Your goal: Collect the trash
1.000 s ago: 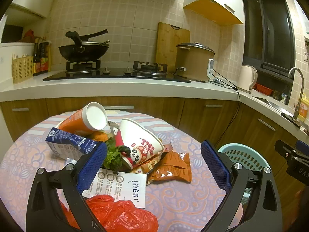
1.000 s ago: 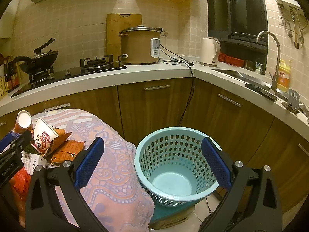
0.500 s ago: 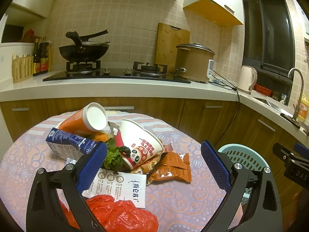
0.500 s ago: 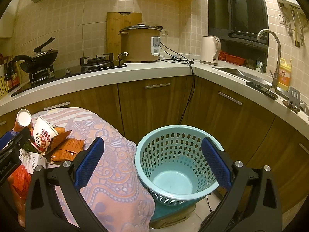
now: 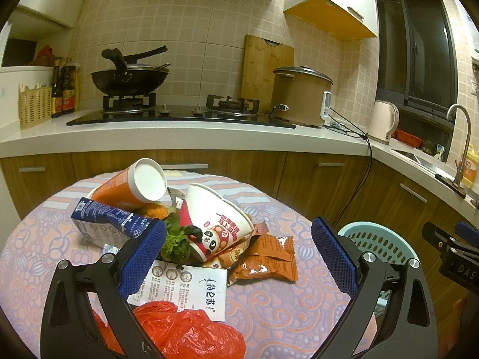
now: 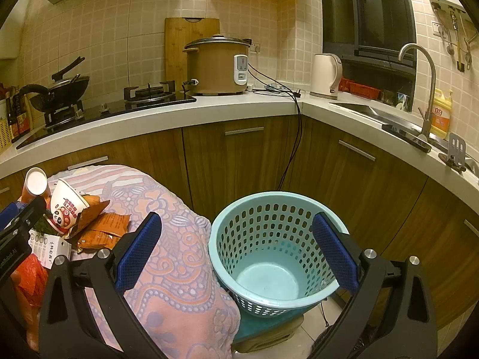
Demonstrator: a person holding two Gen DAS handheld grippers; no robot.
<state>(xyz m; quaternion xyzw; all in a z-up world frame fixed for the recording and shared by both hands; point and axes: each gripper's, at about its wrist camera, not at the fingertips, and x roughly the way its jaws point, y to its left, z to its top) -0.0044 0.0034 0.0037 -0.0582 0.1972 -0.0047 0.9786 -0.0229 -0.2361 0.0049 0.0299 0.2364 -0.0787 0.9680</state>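
Orange wrappers [image 5: 263, 258] lay dead ahead of your left tool [image 5: 238, 257], its jaws spread wide and holding nothing.

Your trash pile sat mid-table [image 5: 269, 314], straight in front of that left tool, the noodle cup [image 5: 215, 221] tipped on its side with its mouth away from you; your right tool [image 6: 236, 252], also spread and empty, faced the blue basket [image 6: 269, 209] on the floor just beside the table, so the left was nearer the pile.

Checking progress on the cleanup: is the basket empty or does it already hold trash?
Empty. The right wrist view looks into the basket and shows its bare bottom; the trash still lies on the table.
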